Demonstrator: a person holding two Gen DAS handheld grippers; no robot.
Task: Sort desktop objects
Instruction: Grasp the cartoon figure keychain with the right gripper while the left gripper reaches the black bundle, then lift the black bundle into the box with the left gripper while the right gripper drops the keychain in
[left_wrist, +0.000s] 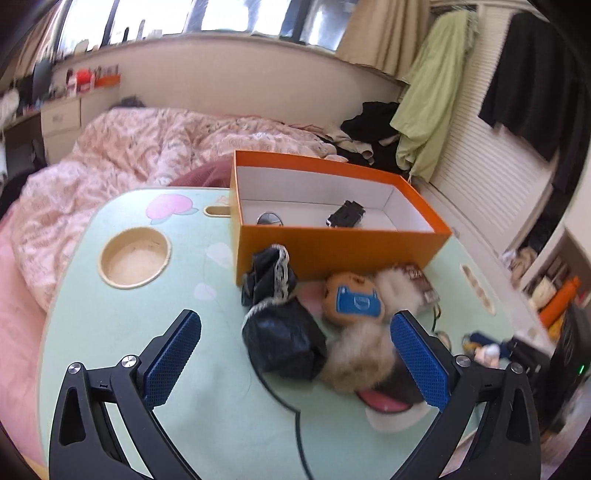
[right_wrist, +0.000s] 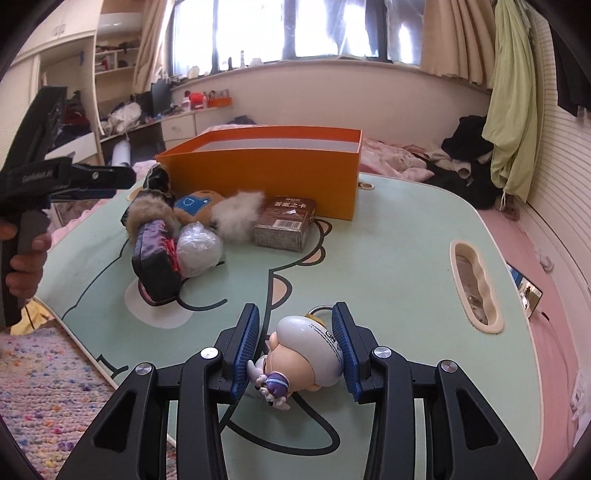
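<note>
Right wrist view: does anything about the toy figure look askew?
Yes. The toy figure lies tipped on its side on the table, clamped crosswise in the right tongs, key ring pointing away.

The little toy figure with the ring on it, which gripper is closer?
Right. The right gripper has the toy figure between its fingers; the left gripper is away over the pile.

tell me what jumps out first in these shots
The bright orange box at the far side of the mint cartoon lap table grabs the eye first. In front of it sits a heap of furry and black items. Nearer, the right tongs are closed on a small figurine.
</note>
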